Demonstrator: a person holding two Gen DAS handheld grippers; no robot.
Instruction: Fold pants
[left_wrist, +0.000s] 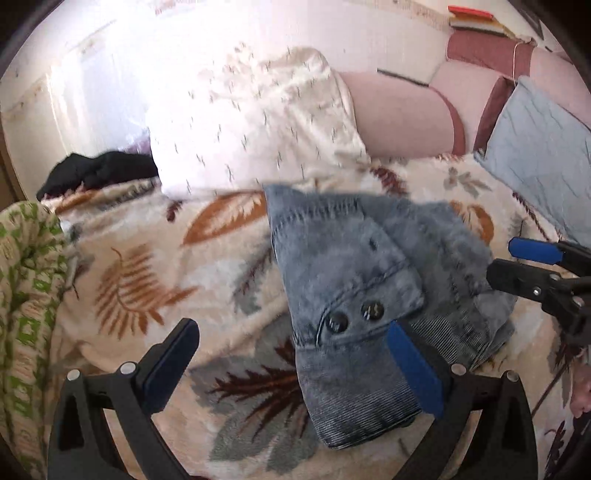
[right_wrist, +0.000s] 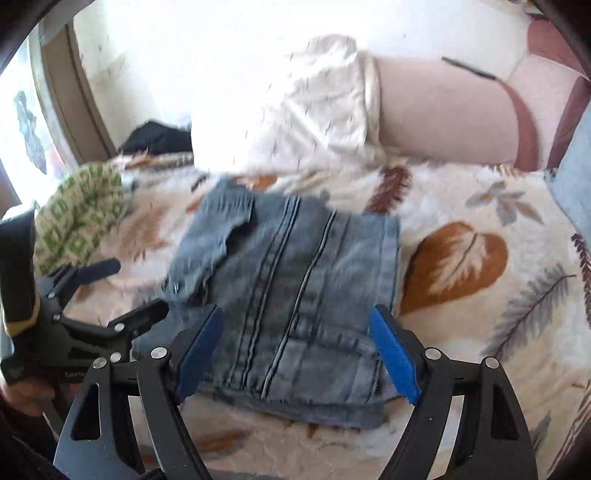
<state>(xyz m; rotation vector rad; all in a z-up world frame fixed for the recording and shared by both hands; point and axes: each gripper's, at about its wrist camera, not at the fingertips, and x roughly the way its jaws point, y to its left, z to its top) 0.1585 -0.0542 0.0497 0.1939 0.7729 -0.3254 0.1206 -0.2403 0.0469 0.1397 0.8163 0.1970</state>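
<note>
The pants (right_wrist: 288, 306) lie on the blanket (right_wrist: 461, 206) as a compact folded denim bundle. My right gripper (right_wrist: 297, 350) stands wide open over its near edge, pads clear of the cloth. My left gripper (left_wrist: 291, 365) is likewise open and empty at the bundle's side. I judge folding essentially complete; what remains is a light press or straightening the loose flap.

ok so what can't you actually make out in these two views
- Jeans: the underside and how many layers are folded, both views; the top layer covers them.
- Black garment: what it is, both views; small, half behind the white pillow.
- Stacked items at the top edge, left wrist view: cut off and blurred.
- Person's hand, right wrist view: mostly cut off by the frame edge.
</note>
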